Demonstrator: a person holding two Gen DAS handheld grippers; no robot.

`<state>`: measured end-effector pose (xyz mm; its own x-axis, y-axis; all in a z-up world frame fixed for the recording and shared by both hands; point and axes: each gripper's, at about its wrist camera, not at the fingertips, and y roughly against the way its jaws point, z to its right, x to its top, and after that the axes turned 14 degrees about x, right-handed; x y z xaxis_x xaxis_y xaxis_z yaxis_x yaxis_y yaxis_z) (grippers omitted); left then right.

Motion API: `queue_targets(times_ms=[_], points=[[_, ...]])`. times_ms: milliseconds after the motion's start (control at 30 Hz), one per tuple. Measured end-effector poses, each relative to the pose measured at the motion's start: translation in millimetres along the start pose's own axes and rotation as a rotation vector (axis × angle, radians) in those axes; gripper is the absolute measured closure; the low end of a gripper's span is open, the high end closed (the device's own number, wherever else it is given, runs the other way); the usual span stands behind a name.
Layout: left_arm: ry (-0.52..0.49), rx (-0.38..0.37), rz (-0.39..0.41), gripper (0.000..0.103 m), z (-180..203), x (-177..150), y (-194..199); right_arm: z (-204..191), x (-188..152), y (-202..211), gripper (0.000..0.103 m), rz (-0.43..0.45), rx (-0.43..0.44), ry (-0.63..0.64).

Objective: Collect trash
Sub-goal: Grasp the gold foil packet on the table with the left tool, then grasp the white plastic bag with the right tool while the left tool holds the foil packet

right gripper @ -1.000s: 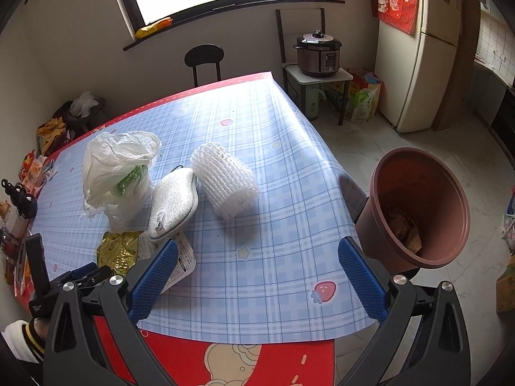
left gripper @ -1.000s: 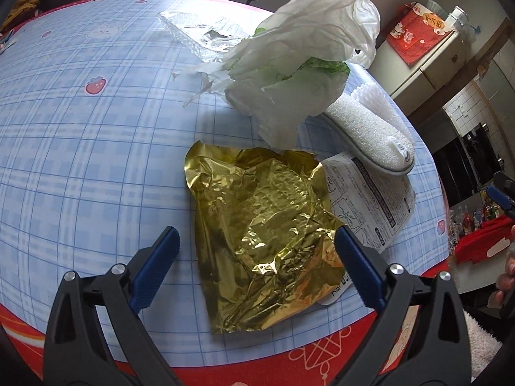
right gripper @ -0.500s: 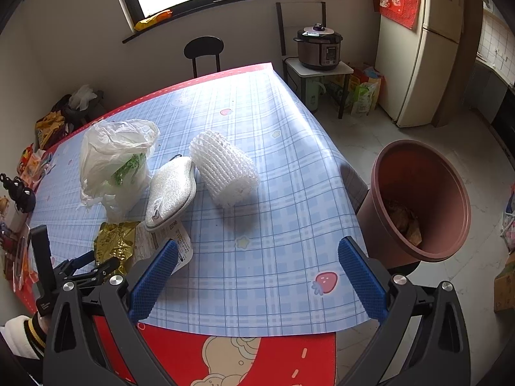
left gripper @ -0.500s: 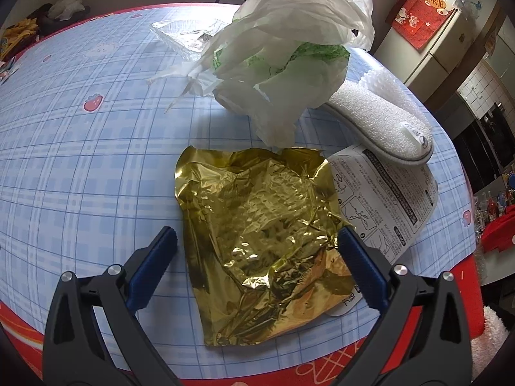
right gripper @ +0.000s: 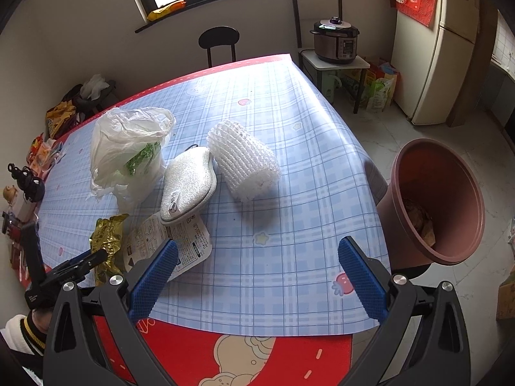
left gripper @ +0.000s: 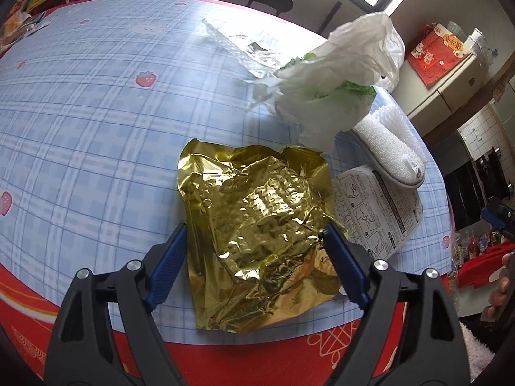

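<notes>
Covering table, blue plaid cloth with strawberry prints (right gripper: 289,167), red border at near edge. Crumpled gold foil wrapper (left gripper: 257,206) lies near that edge, between closing but not yet touching jaws of left gripper (left gripper: 254,241). Right gripper (right gripper: 257,251) spread wide, empty. Right view alone shows brown plastic bin (right gripper: 441,199) on floor beside table, white fridge (right gripper: 450,41), dark pressure cooker (right gripper: 336,40). Left view alone shows clear plastic tray (left gripper: 244,45).

Crinkled glossy gold foil wrapper (left gripper: 257,212) on smooth plaid tablecloth (left gripper: 96,135).
</notes>
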<state>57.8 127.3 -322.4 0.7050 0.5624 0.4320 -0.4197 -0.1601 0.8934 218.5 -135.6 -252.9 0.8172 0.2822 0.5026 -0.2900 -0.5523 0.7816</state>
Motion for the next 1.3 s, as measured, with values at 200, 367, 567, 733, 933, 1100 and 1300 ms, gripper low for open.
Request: queue_targets(times_ms=[200, 367, 567, 733, 933, 1100, 1300], points=[[0.055, -0.002, 0.067, 0.020, -24.5, 1.7, 25.1, -23.6, 10.5, -26.1, 0.005, -0.047, 0.010, 0.083], [0.094, -0.005, 0.101, 0.020, -44.1, 1.8, 41.8, -53.9, 25.4, -51.5, 0.005, -0.088, 0.057, 0.162], [0.161, 0.009, 0.152, 0.020, -80.6, 10.1, 64.4, -95.6, 58.9, -75.6, 0.005, -0.063, 0.147, 0.203], [0.198, 0.036, 0.194, 0.020, -101.8, 13.0, 81.9, -129.2, 92.3, -100.0, 0.005, -0.017, 0.189, 0.222], [0.252, 0.068, 0.220, 0.019, -121.2, 11.4, 94.8, -144.5, 123.3, -140.2, 0.005, 0.017, 0.195, 0.106], [0.265, 0.082, 0.226, 0.019, -134.0, 6.2, 101.8, -138.4, 107.1, -193.4, 0.005, -0.101, 0.140, 0.012], [0.291, 0.086, 0.226, 0.019, -144.5, 3.2, 105.1, -144.8, 86.5, -200.2, 0.022, -0.117, 0.126, 0.059]])
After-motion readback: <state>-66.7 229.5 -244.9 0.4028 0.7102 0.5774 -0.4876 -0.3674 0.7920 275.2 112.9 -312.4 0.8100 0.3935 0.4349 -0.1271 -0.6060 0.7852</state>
